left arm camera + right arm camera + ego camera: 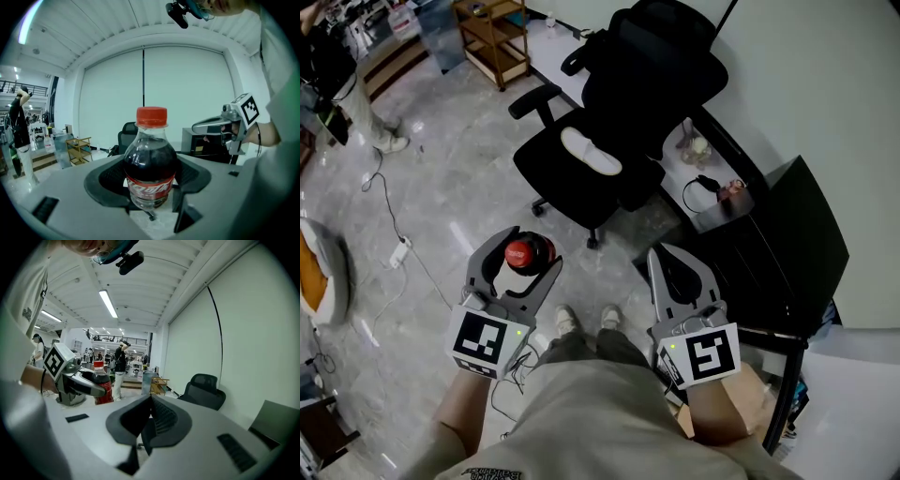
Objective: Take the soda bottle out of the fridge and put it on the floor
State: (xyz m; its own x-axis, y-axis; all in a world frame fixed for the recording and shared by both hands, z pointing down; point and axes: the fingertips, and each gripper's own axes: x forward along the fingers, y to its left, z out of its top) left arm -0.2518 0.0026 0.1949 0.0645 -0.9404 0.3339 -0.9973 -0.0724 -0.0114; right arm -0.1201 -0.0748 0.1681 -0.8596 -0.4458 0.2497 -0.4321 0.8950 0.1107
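While the left gripper grasps the soda bottle around its lower body, with a pad against each side at the height of the red label, the right gripper is clenched on nothing, its two jaws meeting tip to tip. The bottle stands upright between the left jaws, red cap on top and dark drink filling it up to the shoulder. It hangs clear above the pale marble floor, and bare floor shows under its base in the left gripper view. In the head view the bottle is at 9 o'clock of the right gripper, apart from it, and the person's shoes sit at 6 o'clock between the two grippers. A black office chair stands at 12 o'clock, beyond both grippers. At 3 o'clock, just beside the right gripper, is a black cabinet. A white cable trails over the floor at 9 o'clock, and a wooden shelf cart stands far off at 11 o'clock.
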